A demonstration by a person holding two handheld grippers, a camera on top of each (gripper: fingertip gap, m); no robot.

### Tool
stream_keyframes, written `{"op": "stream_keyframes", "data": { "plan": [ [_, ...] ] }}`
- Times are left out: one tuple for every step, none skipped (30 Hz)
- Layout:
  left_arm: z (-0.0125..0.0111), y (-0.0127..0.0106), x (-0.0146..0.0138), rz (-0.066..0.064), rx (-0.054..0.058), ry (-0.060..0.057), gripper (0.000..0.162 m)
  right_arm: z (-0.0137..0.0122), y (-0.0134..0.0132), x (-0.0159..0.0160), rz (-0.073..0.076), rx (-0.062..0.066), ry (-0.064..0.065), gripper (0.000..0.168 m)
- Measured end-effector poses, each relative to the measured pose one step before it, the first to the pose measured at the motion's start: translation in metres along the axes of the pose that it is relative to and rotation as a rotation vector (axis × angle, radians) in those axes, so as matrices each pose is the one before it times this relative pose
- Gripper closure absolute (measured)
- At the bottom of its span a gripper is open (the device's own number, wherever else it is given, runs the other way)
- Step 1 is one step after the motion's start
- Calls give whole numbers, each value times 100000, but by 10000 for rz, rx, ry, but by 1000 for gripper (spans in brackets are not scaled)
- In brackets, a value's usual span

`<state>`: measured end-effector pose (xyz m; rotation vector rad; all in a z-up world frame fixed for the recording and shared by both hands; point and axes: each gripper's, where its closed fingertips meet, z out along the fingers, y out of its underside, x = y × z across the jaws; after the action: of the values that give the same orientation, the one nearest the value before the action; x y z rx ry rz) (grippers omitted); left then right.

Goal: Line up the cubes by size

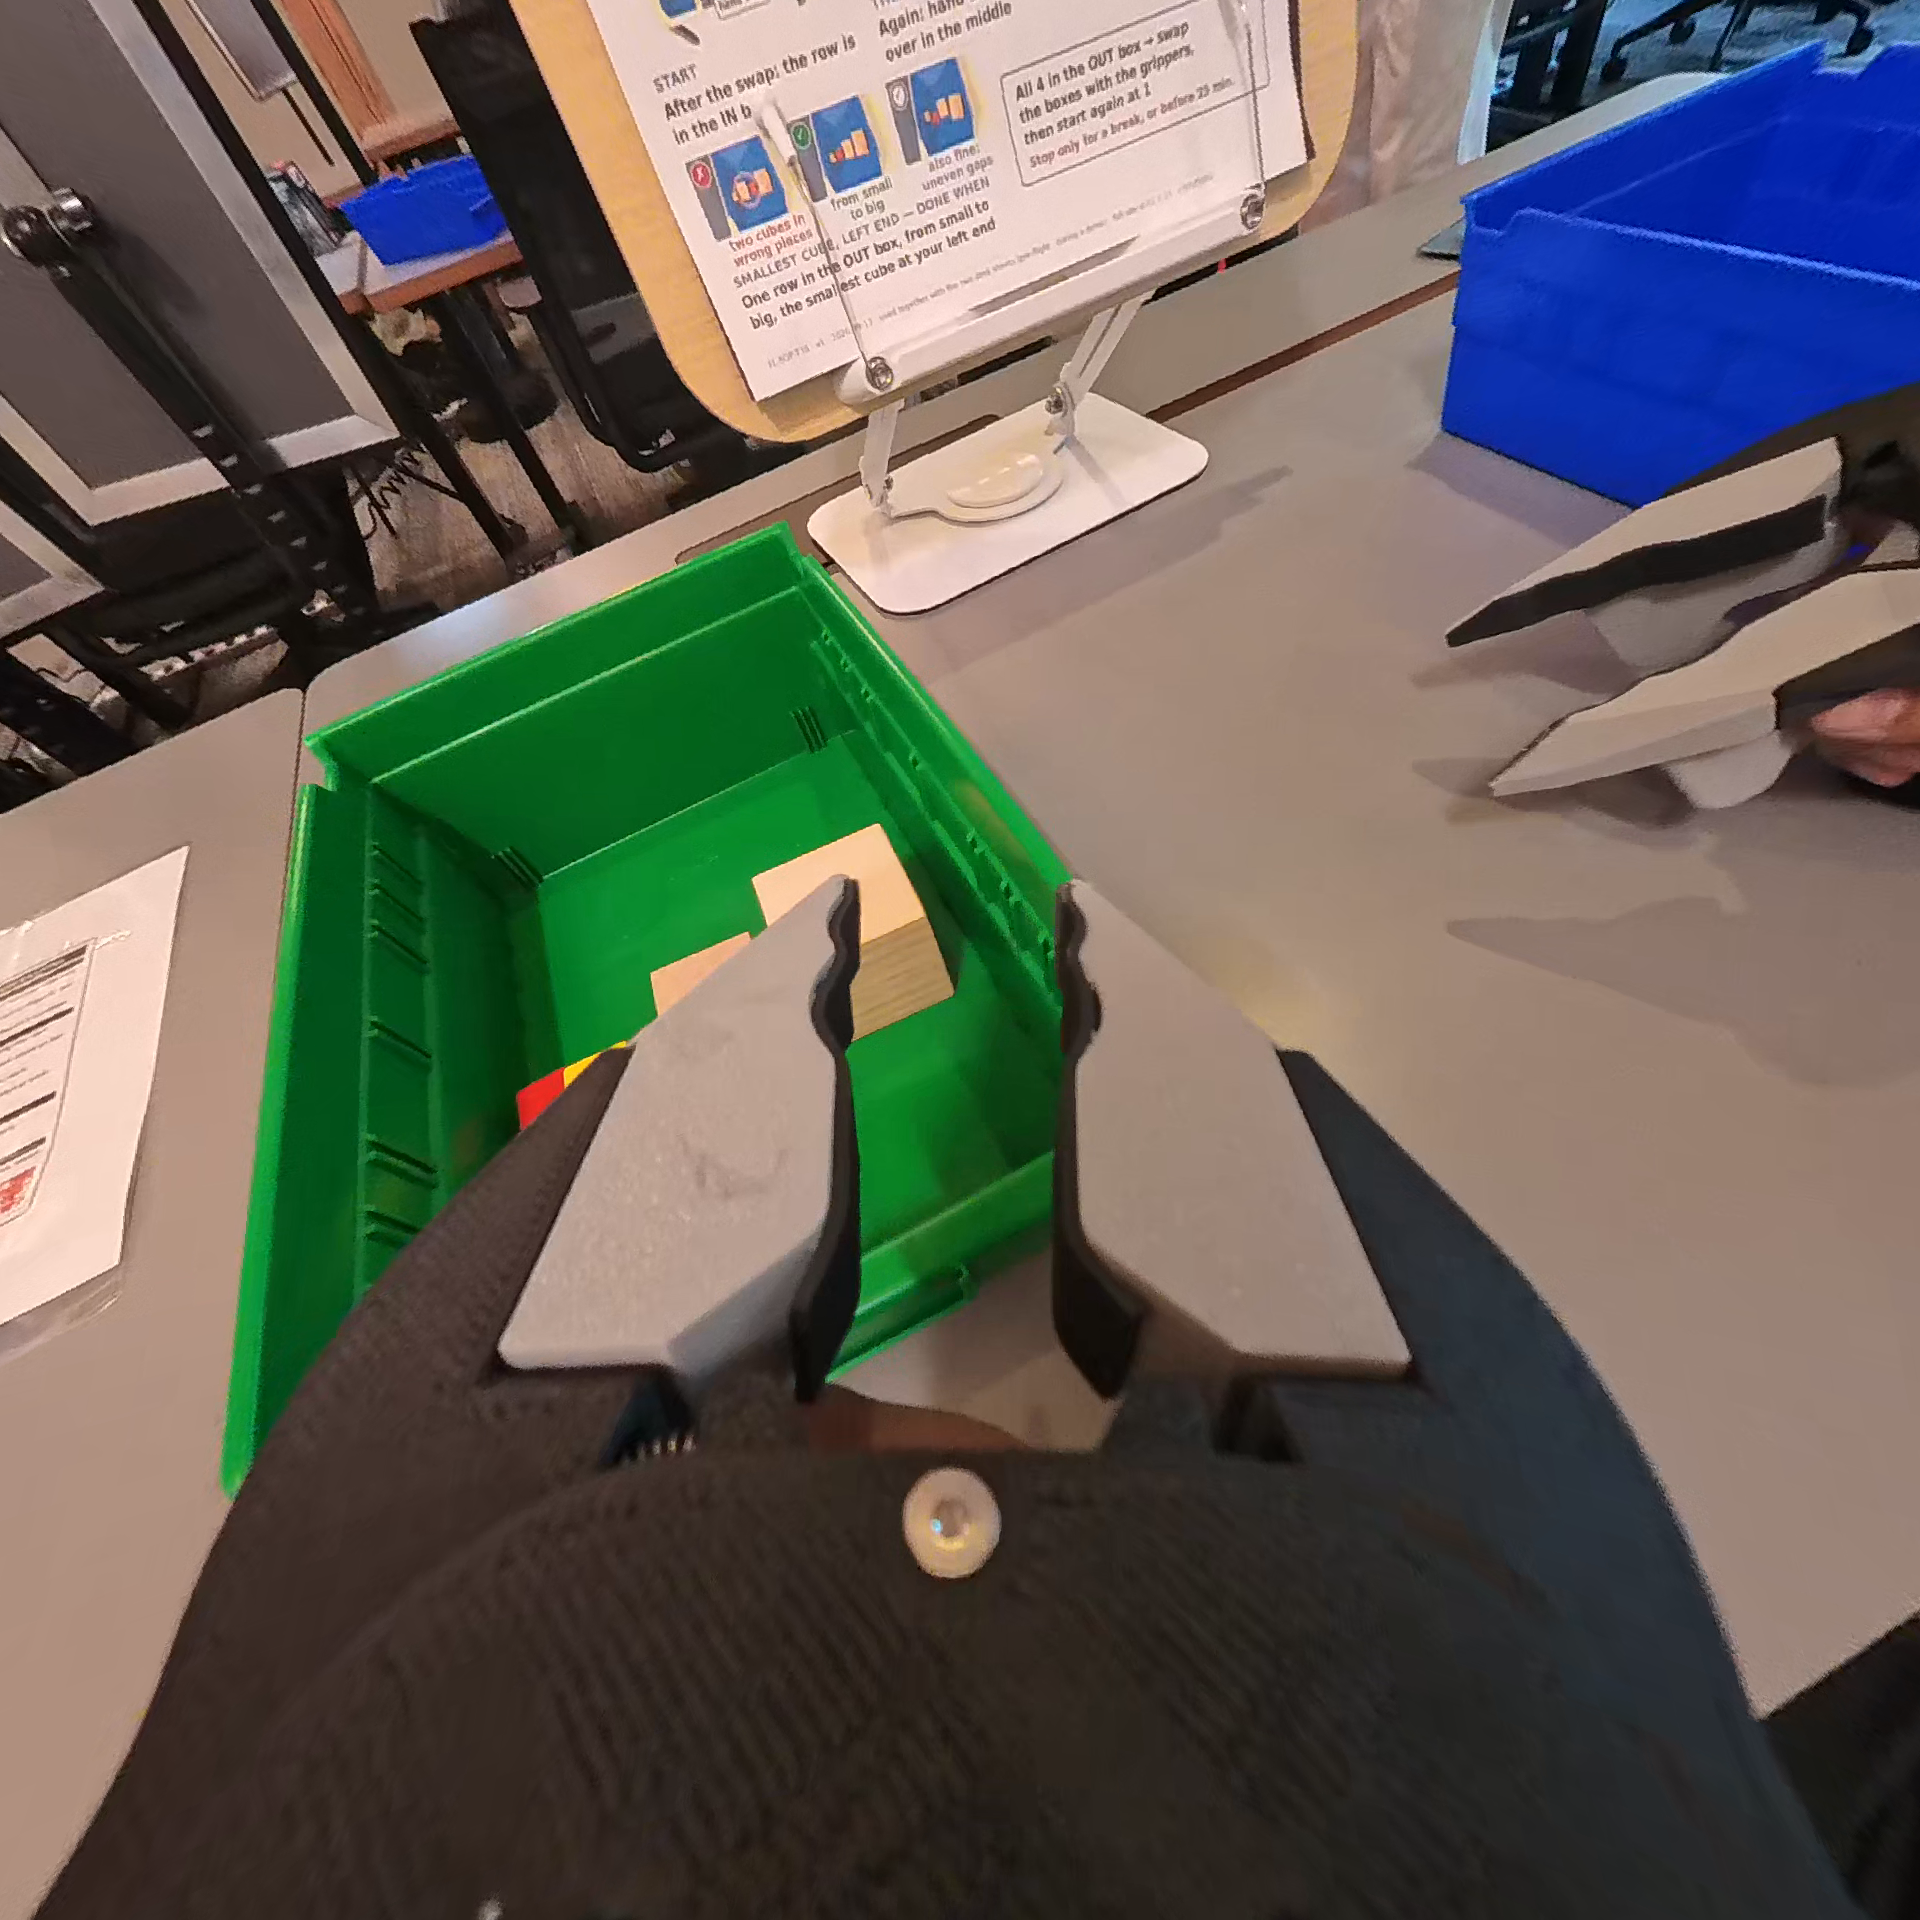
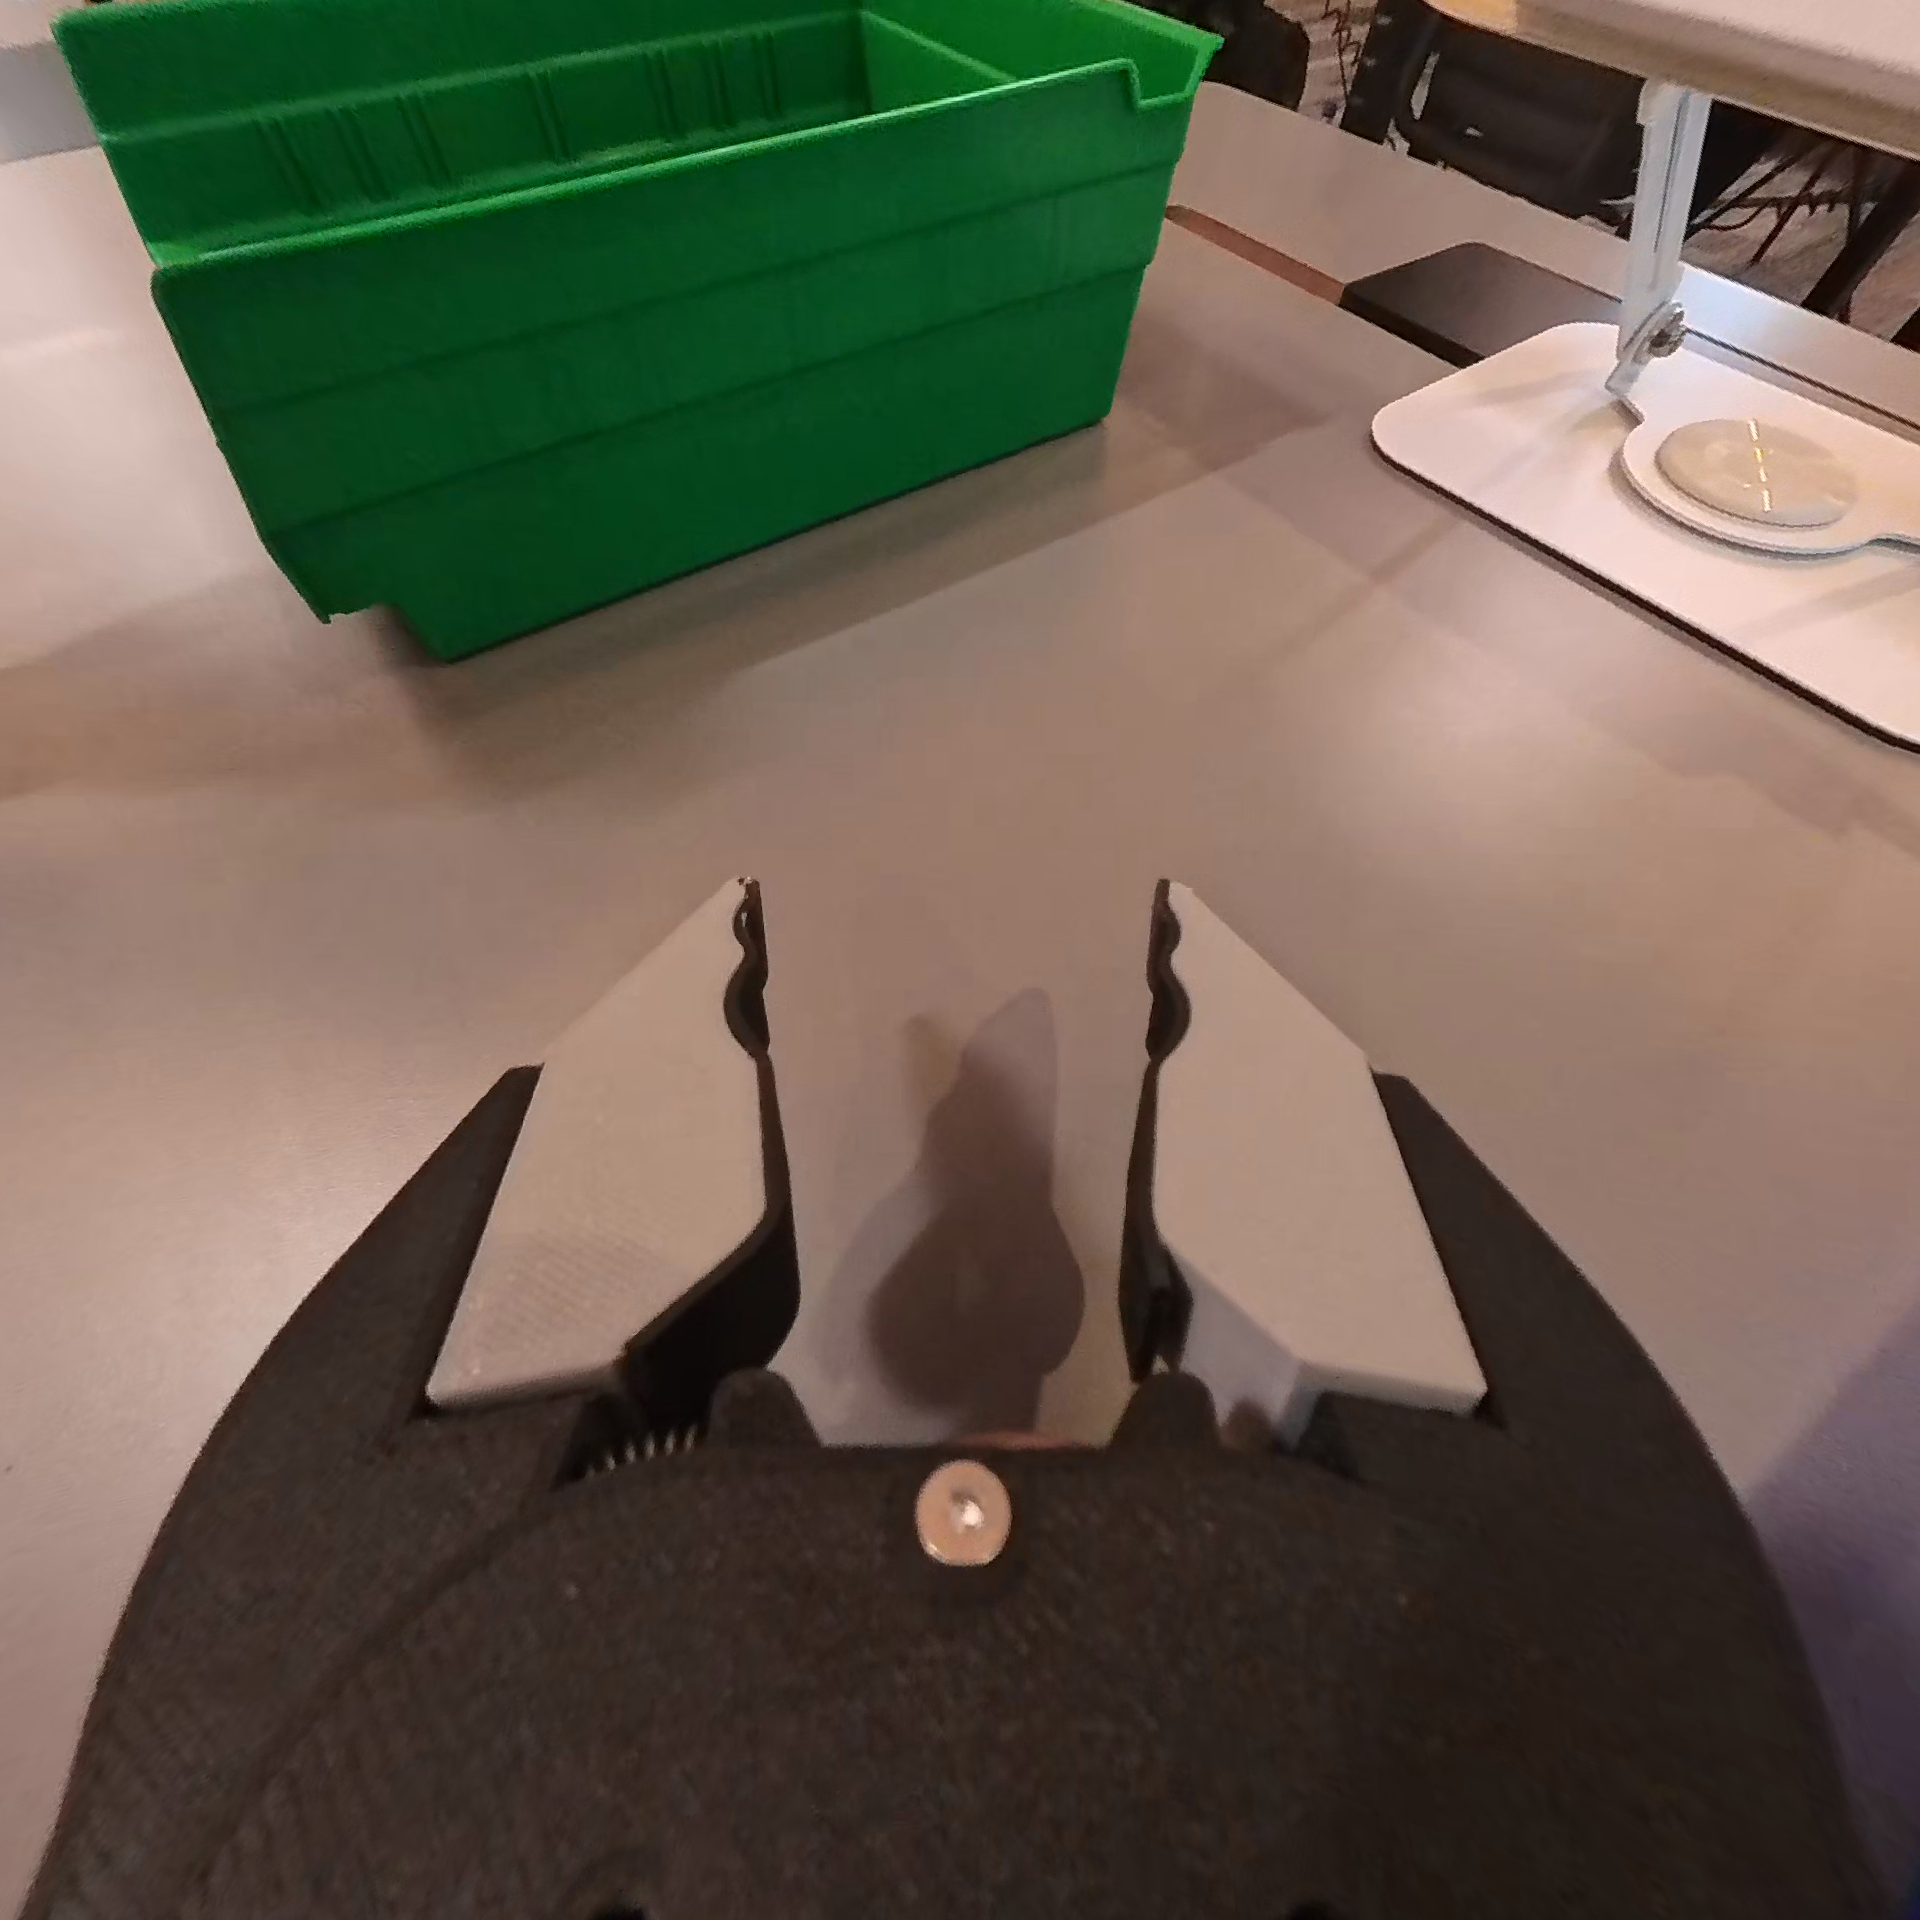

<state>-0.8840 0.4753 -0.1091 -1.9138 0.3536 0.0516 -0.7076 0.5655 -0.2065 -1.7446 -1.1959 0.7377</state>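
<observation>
Cubes already sit in your green bin, partly hidden, so their order is unclear, while your left hand-held gripper hovers above them, jaws apart and empty, and your right hand-held gripper gapes over bare worktop.

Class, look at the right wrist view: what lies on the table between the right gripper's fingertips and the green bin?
Nothing: in the right wrist view, only bare grey table separates the right gripper from the green bin.

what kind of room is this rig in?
Probably an office or lab set up for data collection: grey table, green bin and blue bin, an instruction sheet on a stand, more desks behind.
</observation>
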Motion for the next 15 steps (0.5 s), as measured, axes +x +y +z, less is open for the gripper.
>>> {"op": "stream_keyframes", "data": {
  "plan": [
    [8,80,-42,25,-18,11,127,-15,-28,-76,14,13,-36,96],
    [33,8,-29,84,-31,49,127,-12,-37,-107,11,19,-38,96],
    [54,-159,-13,199,-15,98,127,-6,-44,-120,-3,24,-38,96],
    [133,-364,24,348,5,181,127,0,-41,-136,-16,18,-37,96],
    [245,-495,85,501,-2,309,128,38,-12,-161,-24,5,-49,96],
    [425,-415,-13,615,-103,357,130,68,28,-221,-32,-26,-85,97],
    [624,-119,-295,735,-300,280,131,67,48,-260,-41,-44,-99,97],
    [753,144,-441,822,-407,233,127,41,11,-254,-61,-18,-85,97],
    [765,264,-280,794,-401,322,120,8,-24,-237,-107,9,-56,97],
    [704,326,245,768,-346,614,112,-12,-28,-160,-150,-1,-8,96],
    [595,327,673,676,-263,839,106,1,-19,-123,-162,-9,23,96],
    [522,285,514,548,-203,730,106,5,-14,-78,-149,-9,38,96],
    [482,174,-35,411,-137,383,105,22,-26,-89,-129,-7,22,95],
    [417,116,-379,216,-89,177,104,14,-2,-101,-92,-16,0,95],
    [357,130,-367,42,-109,205,100,18,-16,-122,-42,-2,-21,95]
  ]
}}
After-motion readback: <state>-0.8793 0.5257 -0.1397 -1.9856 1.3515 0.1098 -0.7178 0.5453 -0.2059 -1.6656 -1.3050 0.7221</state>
